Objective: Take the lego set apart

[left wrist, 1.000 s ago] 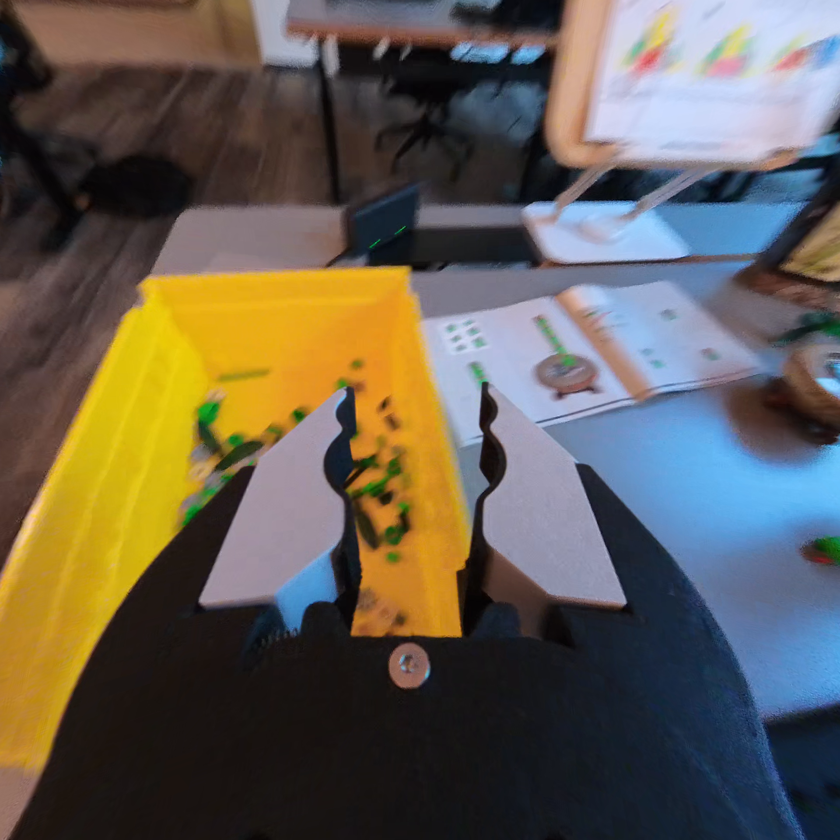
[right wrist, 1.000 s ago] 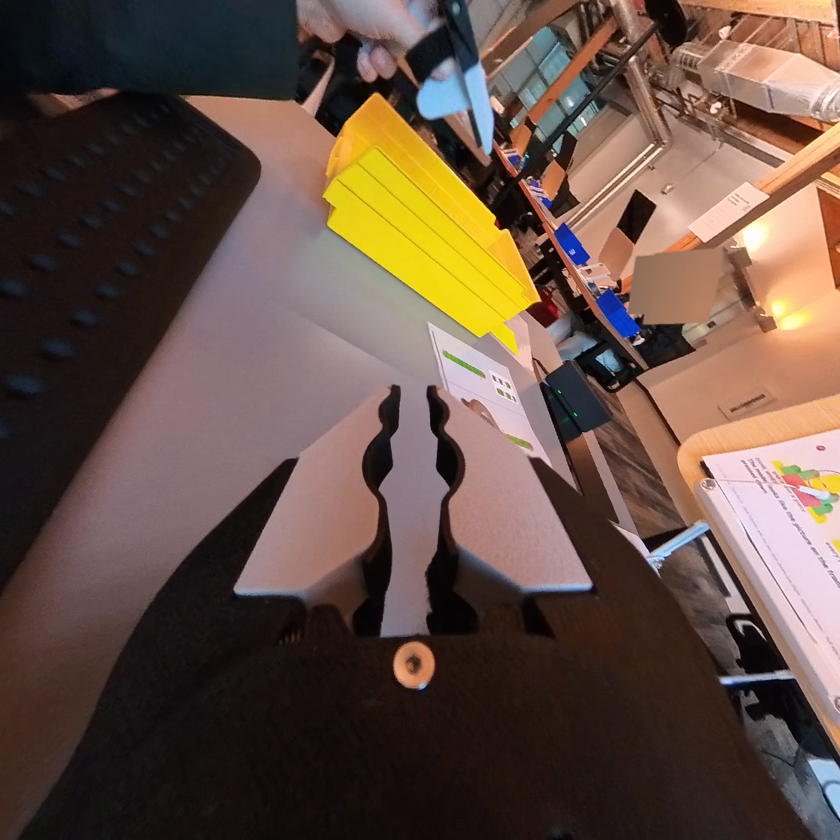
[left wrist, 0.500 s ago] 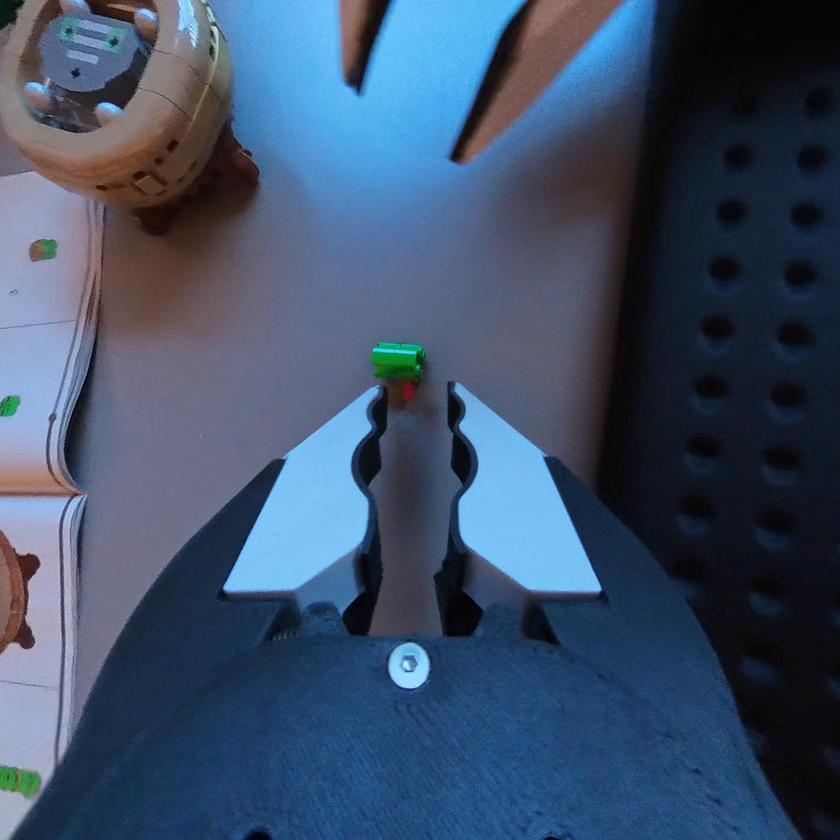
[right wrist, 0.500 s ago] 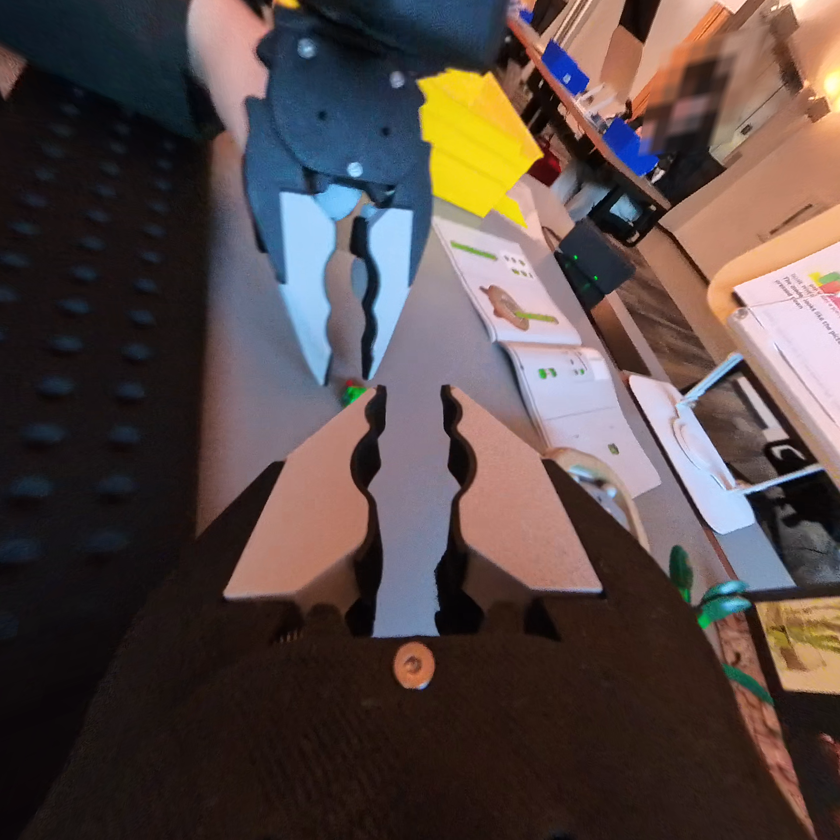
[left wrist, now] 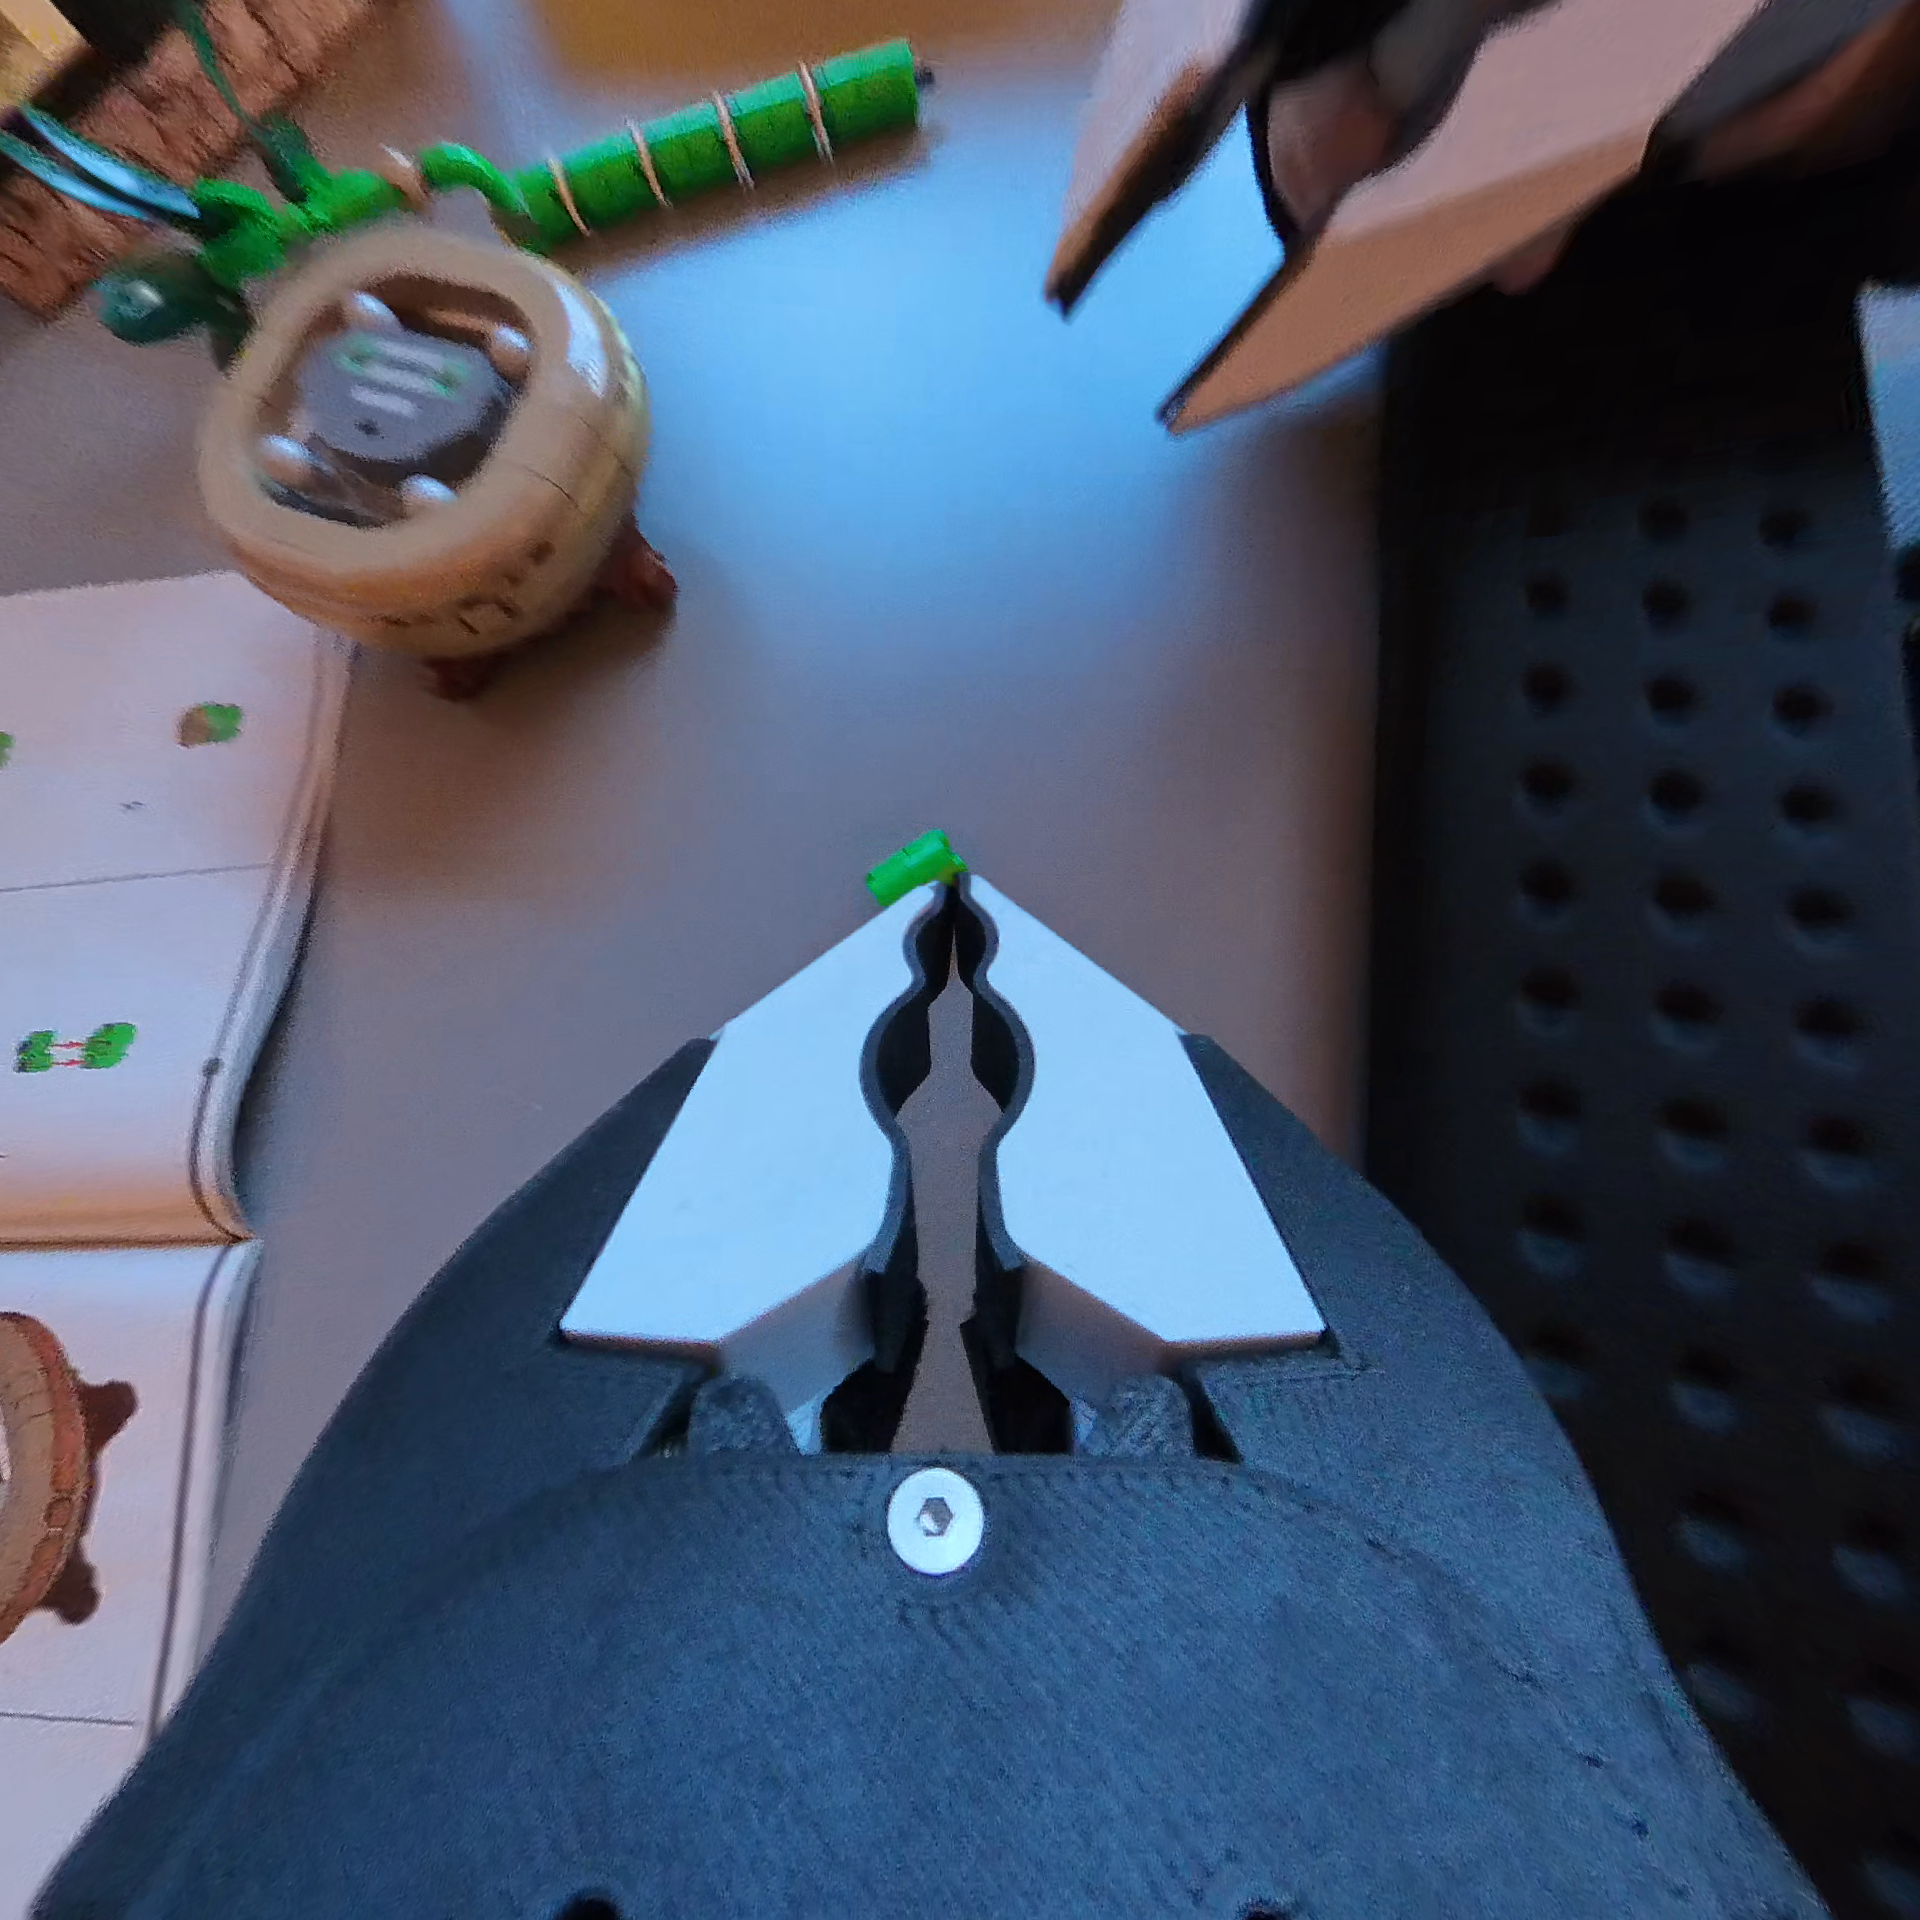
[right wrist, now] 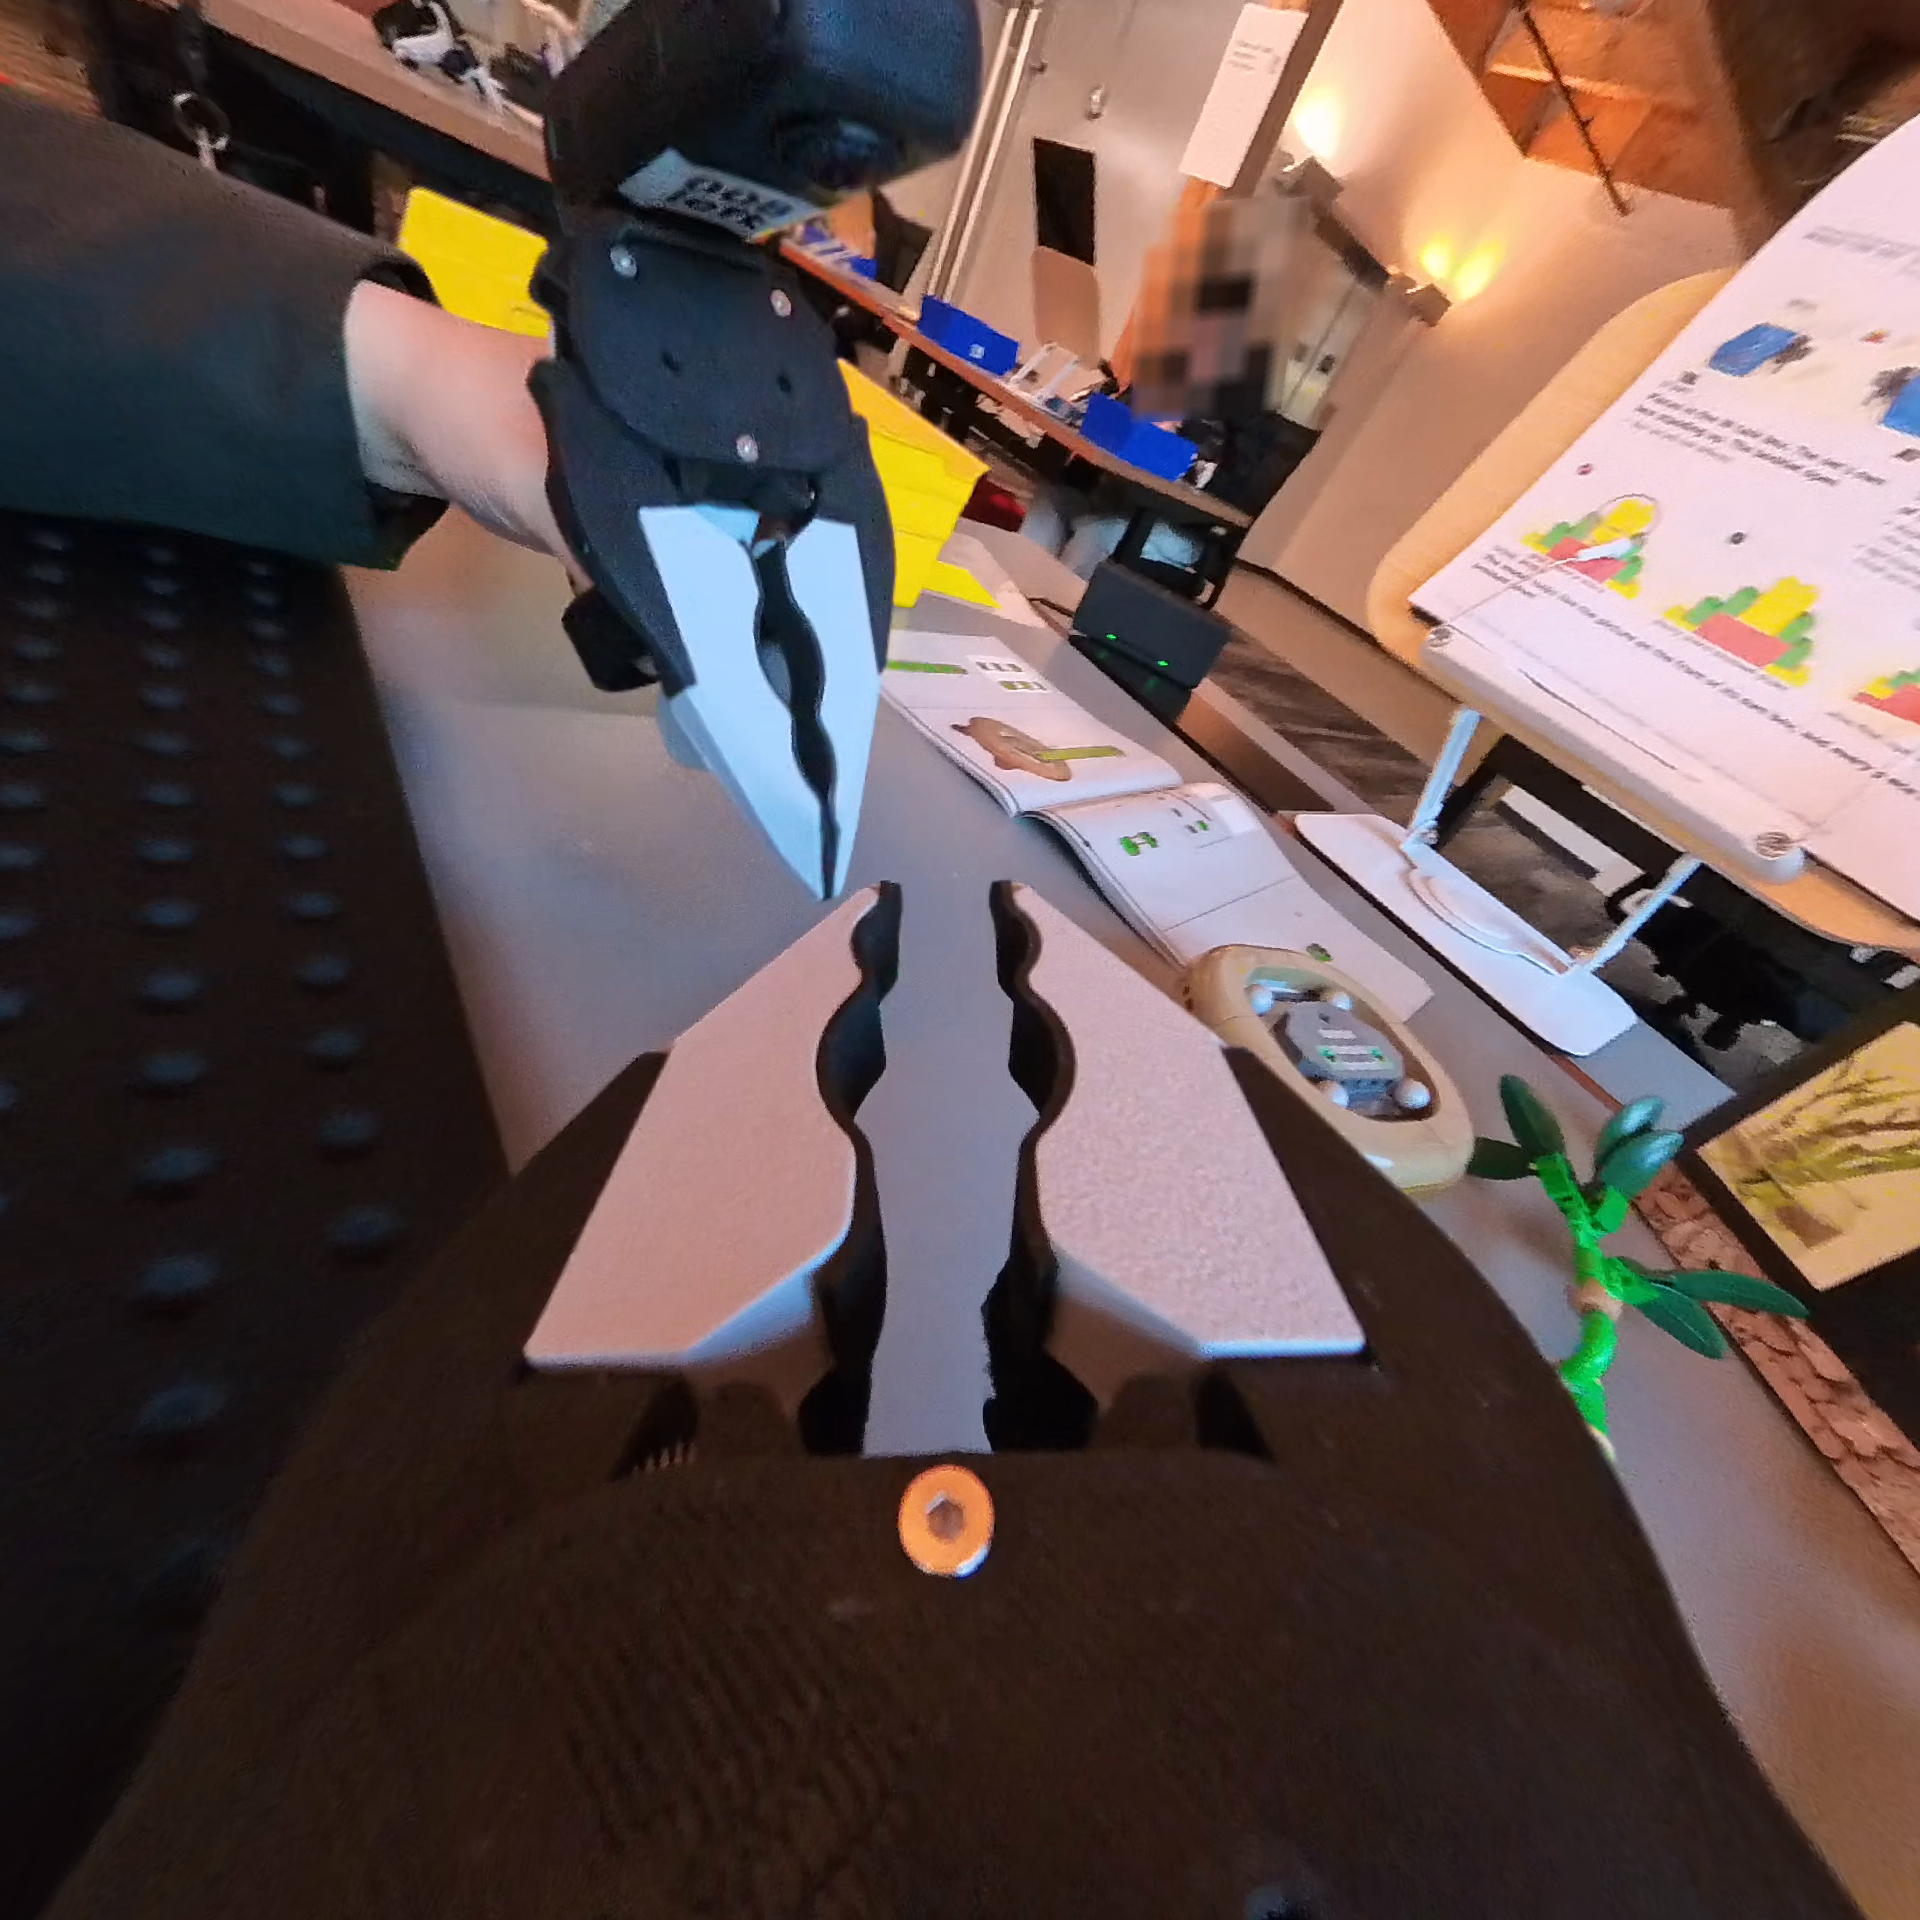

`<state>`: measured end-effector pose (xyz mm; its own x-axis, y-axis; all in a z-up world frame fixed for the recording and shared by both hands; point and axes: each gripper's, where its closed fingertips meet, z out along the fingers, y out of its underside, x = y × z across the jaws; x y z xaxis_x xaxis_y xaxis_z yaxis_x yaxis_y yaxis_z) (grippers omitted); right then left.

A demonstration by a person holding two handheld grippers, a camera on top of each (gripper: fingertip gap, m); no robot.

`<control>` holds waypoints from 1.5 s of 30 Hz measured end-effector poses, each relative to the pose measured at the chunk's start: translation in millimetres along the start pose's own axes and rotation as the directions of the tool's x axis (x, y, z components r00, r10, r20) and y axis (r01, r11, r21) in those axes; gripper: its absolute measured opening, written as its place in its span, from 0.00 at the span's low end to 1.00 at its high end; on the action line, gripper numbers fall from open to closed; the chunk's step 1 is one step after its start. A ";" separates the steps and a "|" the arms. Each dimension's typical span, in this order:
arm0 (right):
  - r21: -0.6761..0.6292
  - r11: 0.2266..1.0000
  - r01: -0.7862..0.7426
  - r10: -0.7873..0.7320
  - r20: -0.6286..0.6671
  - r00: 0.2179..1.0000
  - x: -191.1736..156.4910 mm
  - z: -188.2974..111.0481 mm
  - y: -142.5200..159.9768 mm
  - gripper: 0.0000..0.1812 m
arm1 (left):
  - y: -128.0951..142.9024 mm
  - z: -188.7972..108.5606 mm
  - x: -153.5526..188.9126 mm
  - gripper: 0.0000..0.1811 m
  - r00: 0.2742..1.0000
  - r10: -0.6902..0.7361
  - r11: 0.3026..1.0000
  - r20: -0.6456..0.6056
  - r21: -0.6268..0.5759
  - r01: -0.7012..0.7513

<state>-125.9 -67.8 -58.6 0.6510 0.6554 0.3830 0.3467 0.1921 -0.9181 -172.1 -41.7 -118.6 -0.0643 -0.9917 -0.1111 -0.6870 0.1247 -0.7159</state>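
My left gripper (left wrist: 951, 888) is shut, and a small green lego piece (left wrist: 914, 864) sticks out tilted at its very tips, above the grey table (left wrist: 935, 623). It also shows in the right wrist view (right wrist: 826, 883), shut and pointing down, where the piece is hidden. My right gripper (right wrist: 940, 894) is open and empty, just behind the left one's tips; it shows at the top right of the left wrist view (left wrist: 1117, 353). A tan round lego pot (left wrist: 416, 436) stands to the left, with a green segmented stem (left wrist: 717, 145) lying beyond it.
An open instruction booklet (left wrist: 125, 883) lies on the left. A black perforated mat (left wrist: 1662, 935) covers the right side. A yellow bin (right wrist: 914, 488), a black box with a green light (right wrist: 1143, 623), a white stand with a board (right wrist: 1507, 935) and a leafy lego plant (right wrist: 1600, 1226) are around. The left gripper's tips are roughly 8 cm from the right gripper's. From either gripper's tips it is about 15 cm to the tan round lego pot (left wrist: 416, 436). Look for it in the right wrist view (right wrist: 1307, 1021) too.
My left gripper swung from over the yellow bin down to the table, came up to the green piece and closed on it. My right gripper stayed open and turned toward it.
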 end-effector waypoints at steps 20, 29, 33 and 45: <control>-0.006 0.966 0.259 -0.238 0.371 0.897 -9.5 103.9 -40.7 0.35 | -20.3 -75.5 -23.4 0.00 0.821 -0.240 0.859 -0.518 0.280 0.428; 0.125 0.953 0.276 -0.302 0.428 0.852 -33.9 118.3 -28.6 0.25 | -5.5 -74.4 -21.6 0.00 0.762 -0.271 0.855 -0.588 0.217 0.471; -0.014 0.960 0.281 -0.240 0.477 0.845 -26.7 103.6 -2.0 0.22 | 5.4 -60.8 -27.0 0.00 0.773 -0.311 0.862 -0.553 0.179 0.475; -0.343 0.922 0.183 0.096 0.656 0.749 -30.7 70.7 68.5 0.20 | 7.0 -50.0 -25.3 0.04 0.749 -0.336 0.853 -0.571 0.152 0.498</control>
<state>-169.9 -23.0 -140.5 0.0774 0.9882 0.1320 0.6697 0.0465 -0.7412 -211.5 -17.2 -86.3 -0.2310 -0.8022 0.5506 -0.5080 -0.3832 -0.7714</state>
